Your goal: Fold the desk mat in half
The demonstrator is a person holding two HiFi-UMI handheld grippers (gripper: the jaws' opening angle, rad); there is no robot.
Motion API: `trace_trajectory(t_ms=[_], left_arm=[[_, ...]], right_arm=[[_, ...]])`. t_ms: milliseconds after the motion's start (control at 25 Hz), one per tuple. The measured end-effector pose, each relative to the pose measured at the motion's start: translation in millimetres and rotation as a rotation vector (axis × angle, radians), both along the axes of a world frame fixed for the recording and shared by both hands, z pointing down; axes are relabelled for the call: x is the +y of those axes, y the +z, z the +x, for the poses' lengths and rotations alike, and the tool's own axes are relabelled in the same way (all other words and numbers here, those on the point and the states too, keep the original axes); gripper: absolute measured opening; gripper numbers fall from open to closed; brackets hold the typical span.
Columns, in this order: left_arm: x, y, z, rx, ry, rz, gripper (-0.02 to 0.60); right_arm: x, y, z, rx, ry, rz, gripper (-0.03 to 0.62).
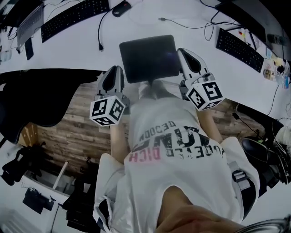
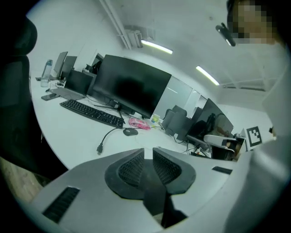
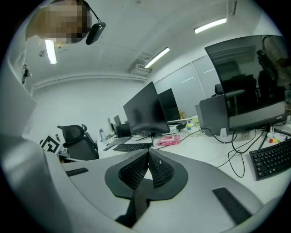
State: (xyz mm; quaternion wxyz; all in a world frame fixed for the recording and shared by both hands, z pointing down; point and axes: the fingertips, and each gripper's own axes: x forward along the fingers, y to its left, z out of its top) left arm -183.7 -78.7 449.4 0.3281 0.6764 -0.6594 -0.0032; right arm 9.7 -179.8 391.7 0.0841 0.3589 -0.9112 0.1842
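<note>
The dark desk mat point(image 1: 149, 58) lies flat as a compact rectangle at the near edge of the white desk point(image 1: 82, 52), seen only in the head view. My left gripper point(image 1: 113, 70) hovers just left of the mat's near left corner, apart from it. Its jaws point(image 2: 148, 152) stand a narrow gap apart with nothing between them. My right gripper point(image 1: 186, 53) is close beside the mat's right edge. Its pads point(image 3: 148, 152) meet at the tips and hold nothing. Both gripper views look out across the room, over the desk.
A keyboard point(image 1: 72, 16) and mouse point(image 1: 121, 7) lie at the back left, and another keyboard point(image 1: 238, 45) at the right, with loose cables point(image 1: 101, 45) between. A black chair point(image 1: 41, 95) stands left of me on the wooden floor. A monitor point(image 2: 132, 86) stands behind.
</note>
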Motion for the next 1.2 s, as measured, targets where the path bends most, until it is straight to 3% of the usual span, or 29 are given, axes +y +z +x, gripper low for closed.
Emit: trace_trajectory(t_ms=[440,880,1200], left_arm=[[31.8,71.7,7.8,0.145,0.009,-0.169,0.103],[47.4,137.9,22.5,0.253,0.105,-0.340,0.172],[49.5,162.1,36.4,0.348,0.153,-0.394,0.198]], right_arm=[[2.2,20.5,-5.0,0.038,-0.002,-0.043,-0.002],[13.2,39.1,-8.7,0.071,-0.001,-0.091,-0.002],[13.1,44.6,-3.5,0.090,0.015,-0.100,-0.002]])
